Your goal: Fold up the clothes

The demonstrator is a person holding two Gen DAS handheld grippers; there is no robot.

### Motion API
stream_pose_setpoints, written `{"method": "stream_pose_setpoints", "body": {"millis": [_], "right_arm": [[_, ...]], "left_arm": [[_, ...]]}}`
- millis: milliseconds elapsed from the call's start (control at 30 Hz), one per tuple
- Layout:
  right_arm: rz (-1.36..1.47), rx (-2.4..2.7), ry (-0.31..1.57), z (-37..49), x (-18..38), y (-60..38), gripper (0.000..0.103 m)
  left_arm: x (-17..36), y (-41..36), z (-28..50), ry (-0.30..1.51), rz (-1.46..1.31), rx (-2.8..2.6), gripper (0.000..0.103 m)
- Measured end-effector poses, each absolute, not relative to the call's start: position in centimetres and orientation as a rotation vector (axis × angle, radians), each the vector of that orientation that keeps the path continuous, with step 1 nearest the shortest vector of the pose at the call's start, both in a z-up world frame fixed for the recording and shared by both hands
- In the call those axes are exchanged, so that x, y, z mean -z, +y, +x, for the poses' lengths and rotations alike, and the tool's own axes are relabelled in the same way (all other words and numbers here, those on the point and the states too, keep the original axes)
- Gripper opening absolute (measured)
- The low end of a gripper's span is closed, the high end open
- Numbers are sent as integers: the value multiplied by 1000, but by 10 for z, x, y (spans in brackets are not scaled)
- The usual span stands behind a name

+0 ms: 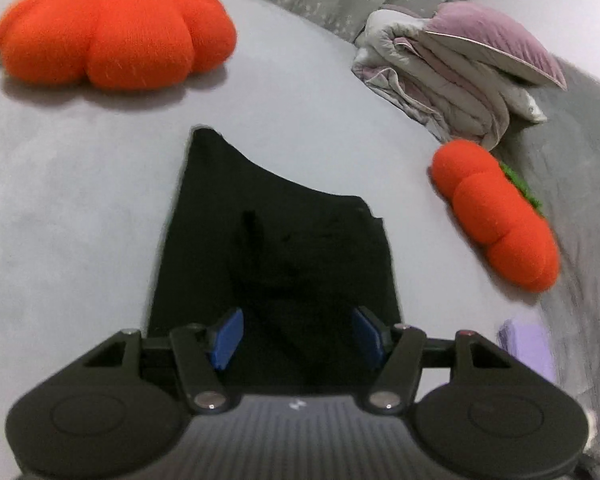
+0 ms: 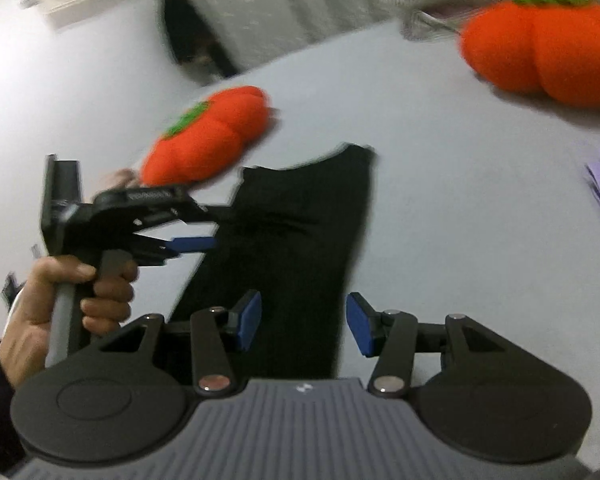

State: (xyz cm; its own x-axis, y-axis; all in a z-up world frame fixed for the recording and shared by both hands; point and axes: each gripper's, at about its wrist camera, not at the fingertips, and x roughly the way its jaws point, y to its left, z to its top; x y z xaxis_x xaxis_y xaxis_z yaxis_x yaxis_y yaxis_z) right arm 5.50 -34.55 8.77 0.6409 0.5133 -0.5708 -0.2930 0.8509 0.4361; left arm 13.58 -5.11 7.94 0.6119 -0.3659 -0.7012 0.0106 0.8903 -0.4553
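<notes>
A black garment (image 1: 276, 248) lies flat and partly folded on the pale grey bed sheet (image 1: 80, 200). My left gripper (image 1: 299, 338) hovers over its near end, blue pads wide apart with nothing pinched between them. In the right wrist view the same garment (image 2: 296, 232) runs away from me. The left gripper (image 2: 208, 226), held by a hand (image 2: 60, 300), sits at its left edge, jaws apart. My right gripper (image 2: 304, 322) stands open above the garment's near right edge, pads clear of the cloth.
Two orange pumpkin cushions (image 1: 112, 28) (image 1: 500, 216) rest on the bed beyond and to the right of the garment. A folded quilt (image 1: 440, 76) with a lilac pillow (image 1: 492, 36) sits at the back right. A purple cloth (image 1: 528, 344) lies at the right.
</notes>
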Motion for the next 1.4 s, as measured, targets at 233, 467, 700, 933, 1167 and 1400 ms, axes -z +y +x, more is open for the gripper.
{"method": "stream_pose_setpoints", "body": {"millis": [233, 467, 700, 933, 1167, 1400], "right_arm": [[519, -709, 612, 20, -132, -364, 53], [559, -619, 577, -33, -139, -380, 58], [507, -593, 424, -102, -144, -424, 72], [474, -486, 396, -79, -154, -420, 72], [251, -467, 530, 5, -138, -329, 72], [76, -368, 573, 77, -90, -319, 71]], "left_arm": [[-132, 1, 78, 783, -408, 188, 71], [-144, 10, 89, 778, -408, 152, 73], [-140, 38, 110, 732, -236, 0, 72], [-125, 26, 126, 758, -347, 121, 73], [-102, -31, 181, 807, -375, 161, 78], [-73, -62, 212, 818, -256, 204, 68]]}}
